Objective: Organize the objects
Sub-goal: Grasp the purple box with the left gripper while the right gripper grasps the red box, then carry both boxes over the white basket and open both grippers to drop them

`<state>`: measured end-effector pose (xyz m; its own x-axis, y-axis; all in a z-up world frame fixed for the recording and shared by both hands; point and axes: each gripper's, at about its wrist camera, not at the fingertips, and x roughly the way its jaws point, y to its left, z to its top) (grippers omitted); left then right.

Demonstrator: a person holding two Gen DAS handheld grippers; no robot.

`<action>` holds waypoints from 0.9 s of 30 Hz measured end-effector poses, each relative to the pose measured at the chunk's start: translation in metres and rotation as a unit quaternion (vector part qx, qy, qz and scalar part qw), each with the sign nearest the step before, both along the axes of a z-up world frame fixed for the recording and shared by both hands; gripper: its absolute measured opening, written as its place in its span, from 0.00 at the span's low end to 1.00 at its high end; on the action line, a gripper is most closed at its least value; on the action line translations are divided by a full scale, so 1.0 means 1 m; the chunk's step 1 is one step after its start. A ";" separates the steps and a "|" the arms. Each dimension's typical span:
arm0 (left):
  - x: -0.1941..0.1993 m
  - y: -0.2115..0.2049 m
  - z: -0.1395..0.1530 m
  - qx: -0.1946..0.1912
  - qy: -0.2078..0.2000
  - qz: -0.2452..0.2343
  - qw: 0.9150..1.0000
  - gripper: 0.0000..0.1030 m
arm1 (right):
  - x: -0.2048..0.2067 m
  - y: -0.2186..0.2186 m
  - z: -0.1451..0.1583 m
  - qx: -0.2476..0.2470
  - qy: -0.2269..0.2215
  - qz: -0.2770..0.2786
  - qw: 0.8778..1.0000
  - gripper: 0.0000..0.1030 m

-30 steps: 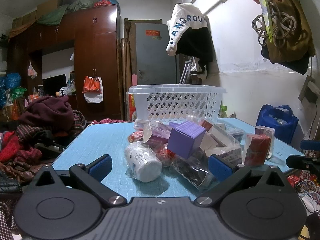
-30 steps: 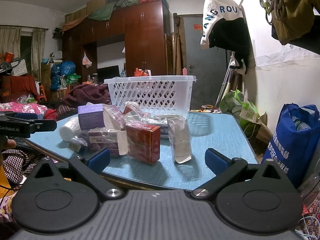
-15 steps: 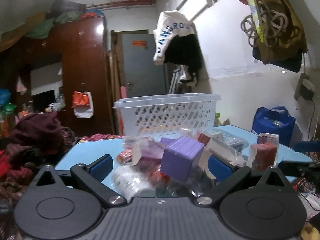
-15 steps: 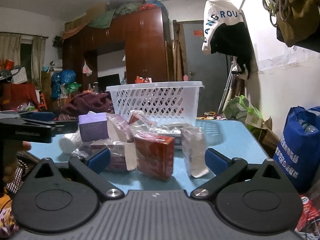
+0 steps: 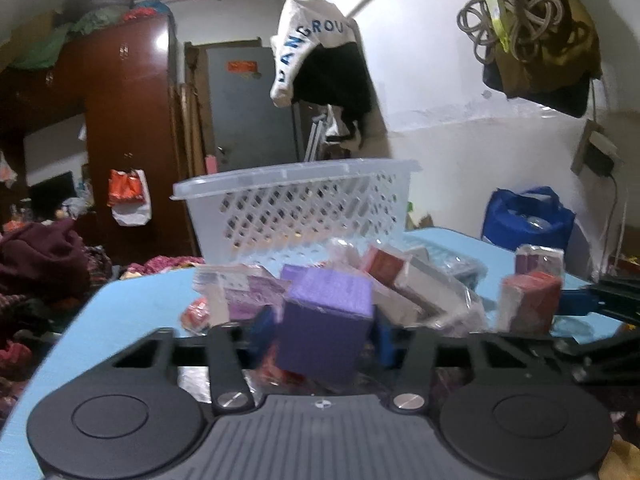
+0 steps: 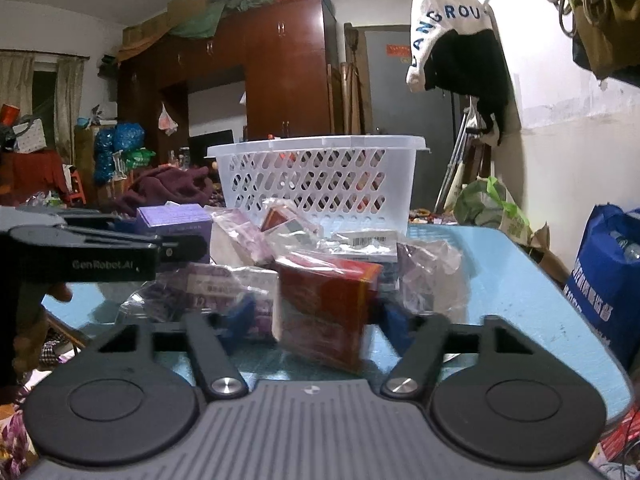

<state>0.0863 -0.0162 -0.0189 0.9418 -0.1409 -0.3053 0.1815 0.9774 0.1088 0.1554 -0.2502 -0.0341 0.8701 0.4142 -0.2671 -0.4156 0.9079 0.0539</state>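
Note:
A pile of small wrapped boxes and packets lies on the blue table [image 5: 132,312] in front of a white lattice basket [image 5: 296,208]. My left gripper [image 5: 322,334] is closing on a purple box [image 5: 324,312], and both blue pads touch its sides. In the right wrist view my right gripper [image 6: 318,314] is closing around a red box [image 6: 324,304] in clear wrap. A small gap still shows at its left pad. The basket [image 6: 320,184] stands behind the pile there too. The left gripper's black body [image 6: 100,256] reaches in from the left.
A blue bag [image 6: 608,280] stands on the floor right of the table [image 6: 500,280]. Dark clothes [image 5: 40,260] are heaped to the left. More packets [image 6: 432,276] and a purple box [image 6: 176,220] crowd the pile. A hand [image 6: 60,292] holds the left gripper.
Both grippers moved forward into the pile. Their jaws went from wide open to narrow, the left one onto the purple box and the right one around the red box.

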 end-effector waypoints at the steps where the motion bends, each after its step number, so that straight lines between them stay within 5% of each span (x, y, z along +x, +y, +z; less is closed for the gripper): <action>1: -0.001 0.000 -0.001 0.002 -0.001 -0.001 1.000 0.48 | -0.001 0.000 0.000 0.001 -0.001 -0.001 1.000 0.56; 19: -0.012 0.025 0.013 -0.045 -0.040 -0.006 0.998 0.46 | -0.007 -0.013 0.037 0.046 -0.034 0.014 0.998 0.56; 23: 0.004 0.032 0.048 -0.061 -0.056 -0.012 0.996 0.46 | 0.011 -0.009 0.080 0.039 -0.077 0.023 0.996 0.56; 27: 0.054 0.038 0.095 -0.087 -0.047 -0.013 0.995 0.46 | 0.075 0.015 0.126 0.000 -0.095 0.022 0.995 0.56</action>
